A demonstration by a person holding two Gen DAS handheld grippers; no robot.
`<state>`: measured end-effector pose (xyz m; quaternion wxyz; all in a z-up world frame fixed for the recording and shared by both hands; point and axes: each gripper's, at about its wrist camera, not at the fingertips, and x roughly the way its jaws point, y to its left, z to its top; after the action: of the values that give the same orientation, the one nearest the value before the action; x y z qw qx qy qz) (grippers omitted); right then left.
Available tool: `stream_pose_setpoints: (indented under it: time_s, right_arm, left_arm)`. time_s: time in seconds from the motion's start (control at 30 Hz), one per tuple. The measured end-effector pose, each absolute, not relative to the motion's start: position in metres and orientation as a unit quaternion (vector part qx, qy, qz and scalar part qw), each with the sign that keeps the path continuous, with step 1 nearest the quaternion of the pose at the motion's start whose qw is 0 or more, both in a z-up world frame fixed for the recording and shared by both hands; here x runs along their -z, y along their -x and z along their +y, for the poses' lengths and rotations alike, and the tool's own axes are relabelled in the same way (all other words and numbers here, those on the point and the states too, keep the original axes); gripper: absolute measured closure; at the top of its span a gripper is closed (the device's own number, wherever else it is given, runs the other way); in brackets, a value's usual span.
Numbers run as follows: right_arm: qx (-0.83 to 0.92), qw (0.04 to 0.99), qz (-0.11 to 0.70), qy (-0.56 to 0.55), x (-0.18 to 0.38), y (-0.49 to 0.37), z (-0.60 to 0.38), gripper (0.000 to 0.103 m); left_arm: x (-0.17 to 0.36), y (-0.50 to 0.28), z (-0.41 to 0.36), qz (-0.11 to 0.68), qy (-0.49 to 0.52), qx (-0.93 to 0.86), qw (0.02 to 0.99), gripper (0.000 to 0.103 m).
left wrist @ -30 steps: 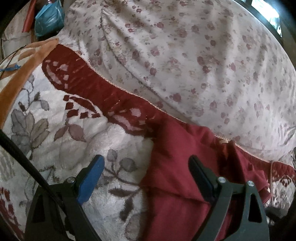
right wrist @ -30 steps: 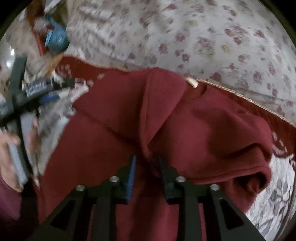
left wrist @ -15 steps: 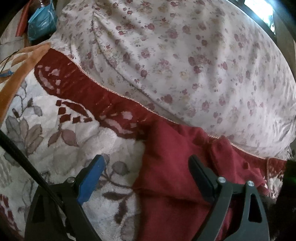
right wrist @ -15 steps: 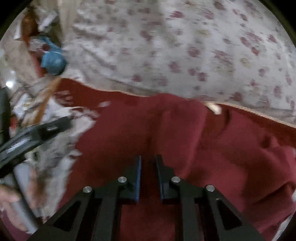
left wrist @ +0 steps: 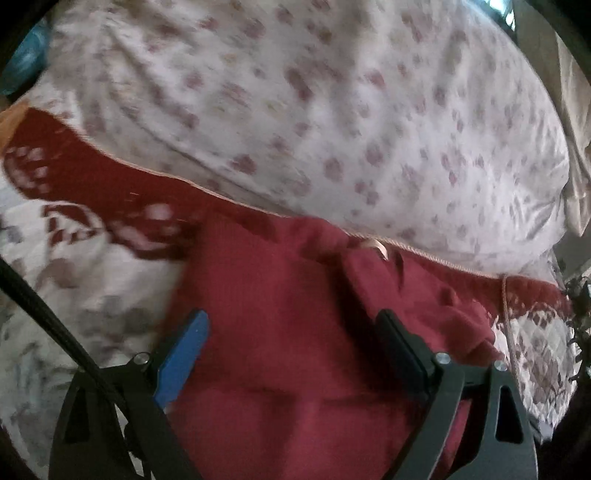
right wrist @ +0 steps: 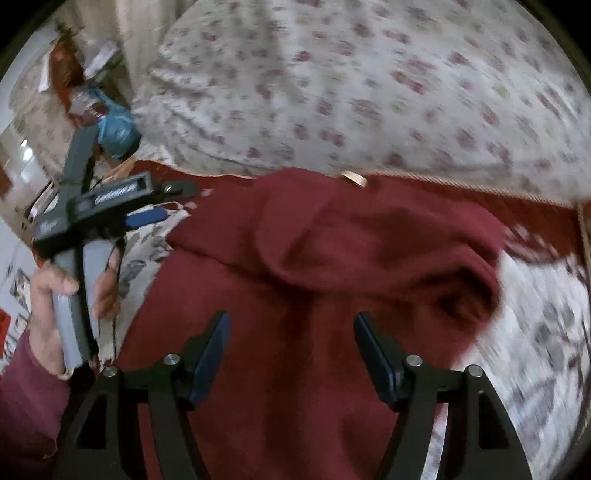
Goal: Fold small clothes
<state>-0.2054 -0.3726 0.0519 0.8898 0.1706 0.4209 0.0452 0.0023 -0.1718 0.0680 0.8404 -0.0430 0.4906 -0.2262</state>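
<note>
Red garment (right wrist: 332, 295) lies on patterned blanket (left wrist: 74, 295), just below floral pillow (left wrist: 332, 110). Soft, limp, light: grasp at edge. Right tongs (right wrist: 291, 354) just opened, empty; left tongs (left wrist: 291, 354) wide, empty.

Bedding: a white quilt (left wrist: 369, 110) with small reddish flowers is seen bunched across the upper part of both views.
Blanket: a plush blanket (left wrist: 74, 288) with grey leaves and a dark red border is spread beneath; a corded edge is seen along the border.
Right side: a quilted, diamond-stitched patch (left wrist: 535, 339) is seen by the blanket's edge.
Window: bright light (left wrist: 498, 5) is seen at the top right of the left view.
Clutter: a blue bag (right wrist: 116, 129) is seen beyond the quilt, blurred.
Curtain: pale cloth (left wrist: 576, 110) is hung at the right.
</note>
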Motion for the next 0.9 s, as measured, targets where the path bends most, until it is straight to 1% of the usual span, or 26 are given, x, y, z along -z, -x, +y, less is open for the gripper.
stream_pose_setpoints:
  time_s: [0.1,0.13,0.17,0.2,0.23,0.27,0.3,0.37,0.5,0.6,0.63,0.67,0.7,0.73,0.77,0.8,0.87,0.9]
  right_arm:
    - [-0.028,0.893,0.415,-0.173,-0.054,0.224,-0.39,0.029]
    - [-0.022,0.894,0.413,-0.171,-0.055,0.229,-0.394,0.029]
    - [-0.016,0.896,0.409,-0.17,-0.056,0.234,-0.399,0.029]
    - [-0.012,0.898,0.405,-0.173,-0.058,0.24,-0.405,0.029]
    - [-0.007,0.899,0.402,-0.176,-0.059,0.245,-0.411,0.029]
    - [0.001,0.899,0.399,-0.179,-0.06,0.248,-0.418,0.029]
    - [0.011,0.9,0.397,-0.181,-0.06,0.251,-0.425,0.029]
    - [0.034,0.898,0.395,-0.19,-0.059,0.254,-0.442,0.029]
    - [0.06,0.898,0.394,-0.185,-0.058,0.245,-0.456,0.029]
    - [0.078,0.895,0.416,-0.14,-0.051,0.223,-0.45,0.031]
    - [0.087,0.894,0.423,-0.12,-0.048,0.213,-0.448,0.044]
    - [0.098,0.894,0.425,-0.098,-0.046,0.203,-0.447,0.074]
    - [0.111,0.894,0.426,-0.083,-0.045,0.196,-0.448,0.088]
    - [0.121,0.893,0.428,-0.077,-0.044,0.192,-0.449,0.093]
    - [0.123,0.892,0.426,-0.085,-0.046,0.192,-0.453,0.094]
    - [0.117,0.894,0.421,-0.096,-0.051,0.2,-0.455,0.094]
    - [0.111,0.898,0.418,-0.082,-0.054,0.215,-0.451,0.094]
    - [0.11,0.893,0.432,-0.069,-0.047,0.223,-0.447,0.094]
  left_arm:
    - [-0.048,-0.02,-0.21,0.511,0.035,0.211,0.832,0.014]
    - [-0.039,-0.026,-0.222,0.524,0.037,0.211,0.824,0.023]
    - [-0.03,-0.031,-0.232,0.538,0.038,0.212,0.815,0.043]
    - [-0.022,-0.035,-0.241,0.553,0.035,0.211,0.805,0.056]
    - [-0.017,-0.037,-0.245,0.558,0.034,0.209,0.802,0.077]
    - [-0.017,-0.037,-0.247,0.555,0.034,0.207,0.805,0.089]
    - [-0.022,-0.036,-0.247,0.546,0.038,0.211,0.81,0.096]
    - [-0.045,-0.03,-0.242,0.522,0.05,0.236,0.818,0.097]
    - [-0.112,-0.013,-0.202,0.431,0.074,0.265,0.86,0.097]
    - [-0.13,-0.009,-0.176,0.4,0.079,0.248,0.879,0.097]
    - [-0.129,-0.008,-0.171,0.393,0.069,0.239,0.885,0.097]
    - [-0.125,-0.007,-0.169,0.391,0.063,0.232,0.889,0.097]
    - [-0.12,-0.008,-0.163,0.396,0.061,0.229,0.887,0.097]
    - [-0.112,-0.006,-0.158,0.406,0.061,0.228,0.883,0.097]
    - [-0.106,-0.002,-0.155,0.41,0.059,0.227,0.881,0.097]
    - [-0.095,0.005,-0.15,0.415,0.048,0.225,0.88,0.096]
    - [-0.073,0.013,-0.147,0.432,0.022,0.222,0.874,0.096]
    - [-0.06,0.016,-0.146,0.446,0.01,0.217,0.868,0.096]
